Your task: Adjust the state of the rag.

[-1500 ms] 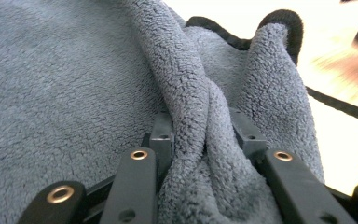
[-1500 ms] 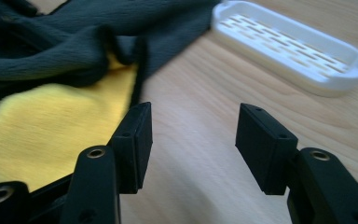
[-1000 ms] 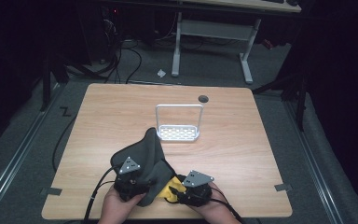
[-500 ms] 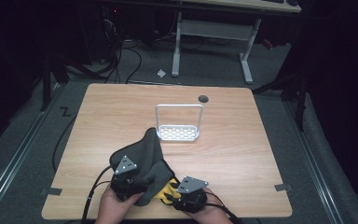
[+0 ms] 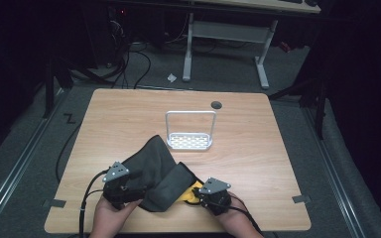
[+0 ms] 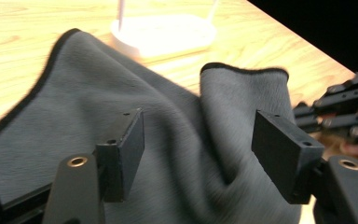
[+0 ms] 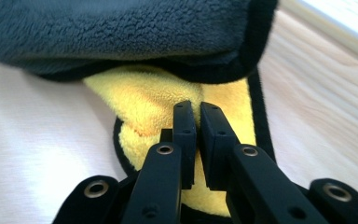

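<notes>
1. The bench (image 5: 129,114) is pale wood-grain, flat and rectangular.
2. A fleecy cloth (image 5: 154,168), grey outside, yellow inside, black-edged, lies rumpled between both grippers.
3. A white perforated rack (image 5: 189,141) with a thin wire hoop stands beyond them.
4. The left gripper (image 6: 198,154) has just been opening; its jaws stand wide above grey fleece.
5. The right gripper (image 7: 198,123) has just been closing, pinching the cloth's yellow fold.

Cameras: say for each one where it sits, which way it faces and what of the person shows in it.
High view: above the person's side, looking forward and down on the table; both hands, left gripper, right gripper.
Left gripper view: on the left gripper, looking along its open jaws over the grey cloth toward the white rack.
Right gripper view: on the right gripper, shut on the cloth's yellow side.
All three share the cloth.
</notes>
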### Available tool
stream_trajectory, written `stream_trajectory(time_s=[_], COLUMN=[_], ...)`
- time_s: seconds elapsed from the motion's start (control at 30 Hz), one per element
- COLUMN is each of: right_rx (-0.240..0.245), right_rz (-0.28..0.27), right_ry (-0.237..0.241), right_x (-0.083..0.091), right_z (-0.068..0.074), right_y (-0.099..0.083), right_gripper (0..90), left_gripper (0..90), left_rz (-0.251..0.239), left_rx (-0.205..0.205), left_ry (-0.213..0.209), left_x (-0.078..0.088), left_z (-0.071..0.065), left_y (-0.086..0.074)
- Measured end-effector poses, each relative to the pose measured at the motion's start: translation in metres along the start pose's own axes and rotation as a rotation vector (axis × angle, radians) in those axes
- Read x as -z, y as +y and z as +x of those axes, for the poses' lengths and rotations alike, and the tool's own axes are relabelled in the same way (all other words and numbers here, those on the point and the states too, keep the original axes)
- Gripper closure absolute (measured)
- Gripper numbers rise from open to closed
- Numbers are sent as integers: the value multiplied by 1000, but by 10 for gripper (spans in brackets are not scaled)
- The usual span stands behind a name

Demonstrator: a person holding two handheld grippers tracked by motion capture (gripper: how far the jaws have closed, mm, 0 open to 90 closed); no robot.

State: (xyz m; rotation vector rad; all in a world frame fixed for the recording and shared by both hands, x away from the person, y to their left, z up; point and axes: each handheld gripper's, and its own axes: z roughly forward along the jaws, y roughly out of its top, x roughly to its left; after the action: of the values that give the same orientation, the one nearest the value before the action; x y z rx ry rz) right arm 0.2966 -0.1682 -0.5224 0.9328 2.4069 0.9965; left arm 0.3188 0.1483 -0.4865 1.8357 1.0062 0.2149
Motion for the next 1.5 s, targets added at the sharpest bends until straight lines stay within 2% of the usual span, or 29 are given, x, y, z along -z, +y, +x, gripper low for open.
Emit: stream_trajectory(time_s=[0.07, 0.13, 0.17, 0.2, 0.23, 0.27, 0.3, 0.4, 0.47, 0.53, 0.7, 0.77, 0.87, 0.9, 0.97, 1.1, 1.13, 1.23, 1.3, 1.4, 1.5], right_rx=[-18, -18, -21, -26, -30, -43, -46, -63, -58, -81, -134, -157, -163, -164, -163, -190, -191, -193, -190, -189, -189], right_rz=[-1, 0, 1, 0, -2, 0, 0, 7, 18, 20, 32, 29, 19, 8, -13, -35, -36, -42, -43, -47, -50], right_ry=[-18, -39, -53, -67, -78, -91, -107, -149, -197, -232, -334, -341, -341, -335, -331, -317, -318, -316, -314, -309, -305], right_x=[1, 1, 2, 2, 3, 3, 4, 4, 3, 3, 5, 7, 9, 12, 17, 21, 21, 22, 22, 22, 23], right_z=[-7, -12, -15, -18, -22, -25, -30, -43, -53, -66, -97, -104, -103, -101, -98, -97, -97, -96, -96, -95, -95], right_y=[-1, -2, -3, -3, -4, -4, -6, -10, -12, -15, -23, -26, -25, -24, -22, -21, -21, -21, -21, -21, -21], right_gripper=[860, 861, 863, 863, 864, 865, 865, 866, 867, 867, 866, 865, 843, 827, 814, 807, 807, 803, 802, 799, 800], left_gripper=[388, 421, 421, 421, 420, 415, 410, 452, 492, 518, 564, 586, 589, 574, 533, 454, 436, 408, 411, 442, 488], left_rz=[49, 109, 141, 141, 219, 249, 231, 239, 238, 239, 239, 237, 245, 239, 200, 126, 122, 122, 115, 117, 122], left_rx=[3, 13, 4, 4, -30, -47, -73, -118, -165, -192, -195, -183, -123, -115, -131, -131, -138, -185, -223, -257, -272], left_ry=[6, -19, -21, -21, 6, 14, 24, 74, 105, 126, 134, 127, 110, 99, 74, -58, -85, -123, -127, -126, -127], left_x=[-7, -15, -21, -21, -33, -39, -40, -42, -41, -41, -40, -39, -39, -39, -38, -44, -49, -68, -81, -103, -121], left_z=[5, 8, 7, 7, 3, 2, -1, -7, -10, -13, -12, -10, -7, -8, -15, -37, -43, -66, -80, -94, -105], left_y=[-4, -10, -14, -14, -21, -24, -26, -26, -29, -30, -30, -29, -26, -24, -19, -1, 3, 12, 18, 25, 31])
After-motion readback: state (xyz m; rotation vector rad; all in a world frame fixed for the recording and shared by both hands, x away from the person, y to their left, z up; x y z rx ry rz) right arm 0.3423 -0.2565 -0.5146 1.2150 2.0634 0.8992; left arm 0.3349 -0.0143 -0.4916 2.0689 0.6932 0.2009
